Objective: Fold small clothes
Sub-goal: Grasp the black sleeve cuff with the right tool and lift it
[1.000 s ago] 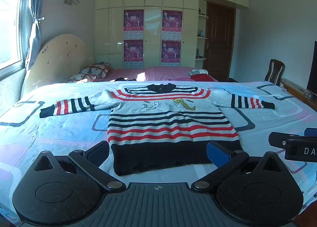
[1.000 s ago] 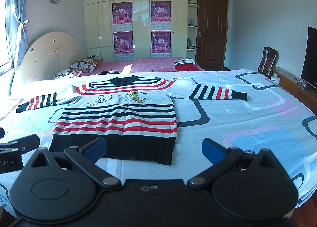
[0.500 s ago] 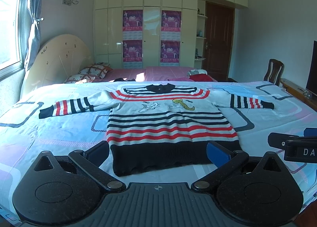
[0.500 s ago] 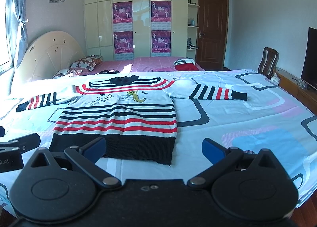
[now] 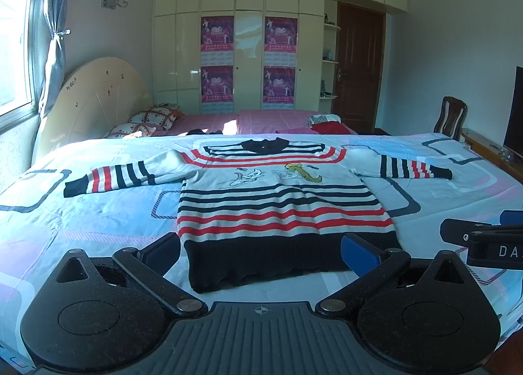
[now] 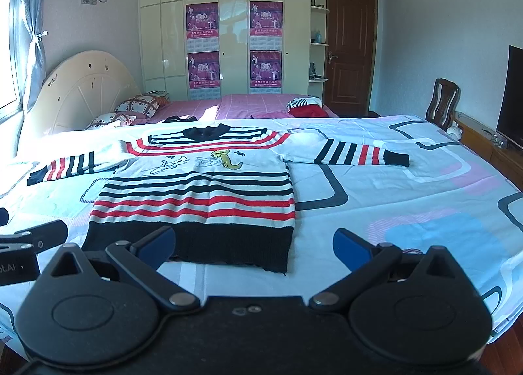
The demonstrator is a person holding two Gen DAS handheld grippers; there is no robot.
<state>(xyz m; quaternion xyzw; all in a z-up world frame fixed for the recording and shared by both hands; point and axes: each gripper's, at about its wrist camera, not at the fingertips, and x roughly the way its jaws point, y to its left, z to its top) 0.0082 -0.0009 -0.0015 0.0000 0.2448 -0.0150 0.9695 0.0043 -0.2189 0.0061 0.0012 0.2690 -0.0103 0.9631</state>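
A small striped sweater (image 5: 278, 201) (image 6: 202, 192) lies flat on the bed, front up, both sleeves spread out sideways, its black hem nearest me. My left gripper (image 5: 261, 254) hovers just short of the hem, open and holding nothing. To the right, my right gripper (image 6: 255, 247) is level with the hem's right corner, also open and holding nothing. Each gripper shows at the edge of the other's view: the right one (image 5: 483, 241), the left one (image 6: 29, 244).
The bed (image 5: 81, 211) carries a pale blue and pink patterned cover. Behind it stand a pink bed (image 5: 261, 118) with pillows and clothes, a wardrobe (image 5: 248, 48), a brown door (image 5: 359, 67), a chair (image 6: 443, 103) and a TV (image 6: 513, 97) at right.
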